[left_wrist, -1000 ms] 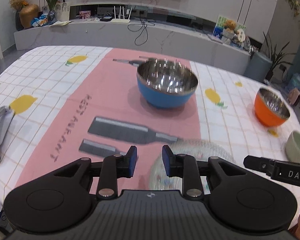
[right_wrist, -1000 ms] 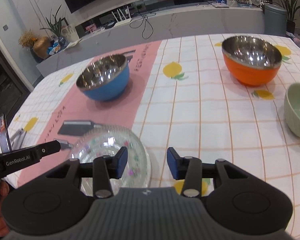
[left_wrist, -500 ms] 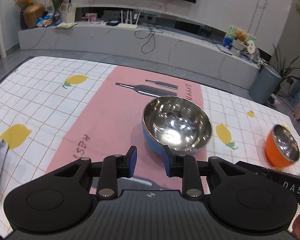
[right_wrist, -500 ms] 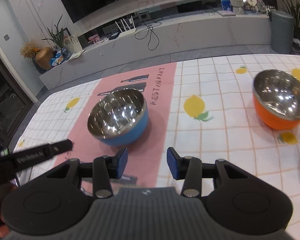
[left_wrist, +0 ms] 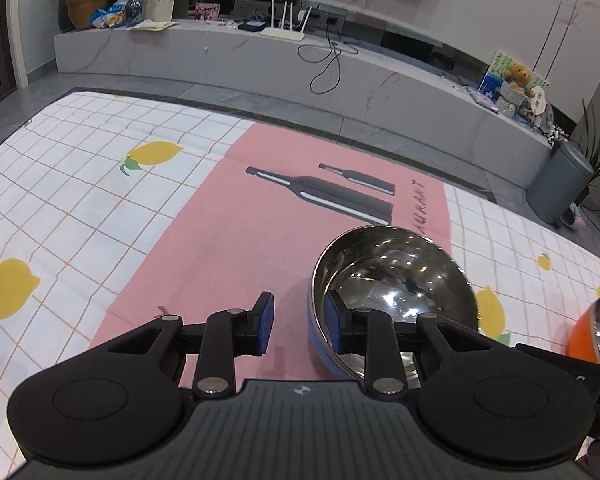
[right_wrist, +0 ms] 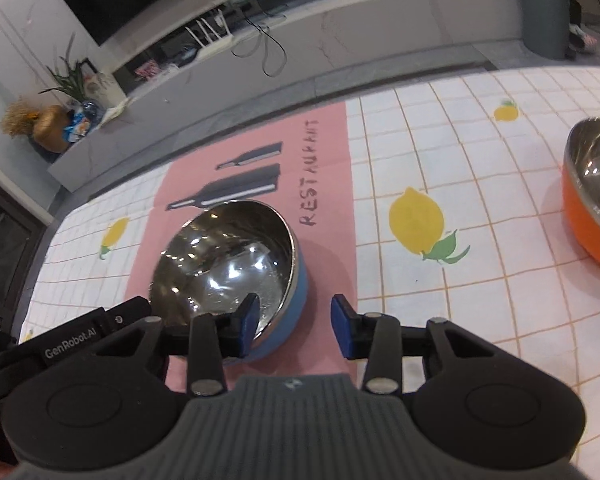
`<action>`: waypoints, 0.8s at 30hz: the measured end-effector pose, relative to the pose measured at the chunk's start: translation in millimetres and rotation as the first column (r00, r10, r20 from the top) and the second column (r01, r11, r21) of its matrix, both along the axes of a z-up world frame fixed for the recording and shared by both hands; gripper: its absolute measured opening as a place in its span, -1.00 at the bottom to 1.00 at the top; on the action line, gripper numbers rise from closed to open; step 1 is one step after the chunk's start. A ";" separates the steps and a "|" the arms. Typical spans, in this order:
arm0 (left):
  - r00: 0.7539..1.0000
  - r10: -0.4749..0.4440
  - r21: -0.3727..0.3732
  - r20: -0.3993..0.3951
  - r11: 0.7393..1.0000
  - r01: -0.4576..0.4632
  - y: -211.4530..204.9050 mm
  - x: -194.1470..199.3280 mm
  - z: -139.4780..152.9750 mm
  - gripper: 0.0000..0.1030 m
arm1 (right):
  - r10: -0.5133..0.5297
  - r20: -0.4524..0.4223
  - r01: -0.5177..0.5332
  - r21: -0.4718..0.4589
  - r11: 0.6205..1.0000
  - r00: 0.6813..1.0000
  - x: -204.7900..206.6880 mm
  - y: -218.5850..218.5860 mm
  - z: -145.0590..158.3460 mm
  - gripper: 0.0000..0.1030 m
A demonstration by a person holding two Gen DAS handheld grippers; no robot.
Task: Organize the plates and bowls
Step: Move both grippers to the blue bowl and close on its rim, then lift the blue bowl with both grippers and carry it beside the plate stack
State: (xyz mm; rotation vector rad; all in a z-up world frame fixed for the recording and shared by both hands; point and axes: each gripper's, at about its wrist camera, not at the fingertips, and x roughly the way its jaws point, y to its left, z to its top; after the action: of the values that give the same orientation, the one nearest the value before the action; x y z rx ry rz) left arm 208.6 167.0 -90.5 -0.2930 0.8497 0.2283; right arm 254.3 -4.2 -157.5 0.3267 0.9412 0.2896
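— Lemon-print cloth [left_wrist: 80, 208] ahead. Your left gripper [left_wrist: 299, 322] stands spread and empty, its rim-side finger over the blue bowl [left_wrist: 396, 280]. Step?

— Reaching, I judge. On the right: your right gripper [right_wrist: 294, 324] has just been narrowing, nothing pinched; the bowl's rim sits between its fingers. Lower, then close on the rim.

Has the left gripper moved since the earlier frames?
Yes. The left gripper has advanced over the table toward the blue bowl; its jaws now straddle the bowl's rim.
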 end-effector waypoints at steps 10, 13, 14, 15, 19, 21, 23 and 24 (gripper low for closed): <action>0.998 -0.004 0.017 -0.063 1.000 0.006 0.9 21.5 -14.8 -0.45 | -0.014 -0.053 0.012 -0.043 0.999 0.998 22.9 13.9 -12.9 -0.51; 0.998 -0.018 -0.006 -0.059 1.000 0.018 1.4 22.5 -14.7 -0.66 | -0.008 -0.051 0.006 -0.044 0.999 0.999 24.5 15.6 -13.5 -0.62; 0.998 -0.023 -0.010 -0.058 1.000 0.022 0.7 22.6 -14.3 -0.75 | -0.004 -0.049 0.002 -0.043 0.999 0.999 24.6 16.5 -13.2 -0.70; 0.998 -0.028 -0.010 -0.059 1.000 0.027 -0.5 22.8 -13.9 -0.79 | 0.000 -0.048 -0.002 -0.040 0.999 0.999 24.2 17.4 -12.4 -0.72; 0.997 -0.040 0.020 -0.064 0.999 0.041 -7.7 22.7 -12.0 -0.90 | -0.017 -0.054 0.015 -0.027 1.000 0.998 23.3 16.9 -12.3 -0.75; 0.997 -0.049 0.023 -0.057 0.998 0.051 -9.9 20.5 -9.3 -0.90 | -0.023 -0.062 0.021 -0.023 0.999 0.998 23.2 15.5 -12.1 -0.78; 0.997 -0.057 0.027 -0.049 0.998 0.058 -11.3 17.7 -4.5 -0.89 | -0.023 -0.064 0.022 -0.026 0.999 0.998 21.7 14.0 -10.8 -0.79; 0.997 -0.059 0.030 -0.046 0.998 0.060 -12.6 15.8 -1.5 -0.89 | -0.021 -0.063 0.020 -0.025 0.999 0.998 20.3 12.9 -9.5 -0.79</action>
State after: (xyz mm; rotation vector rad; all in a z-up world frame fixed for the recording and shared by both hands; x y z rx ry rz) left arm 224.4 154.4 -92.0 -0.2331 0.8969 0.1930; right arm 274.6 8.7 -167.0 0.3245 1.0023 0.2501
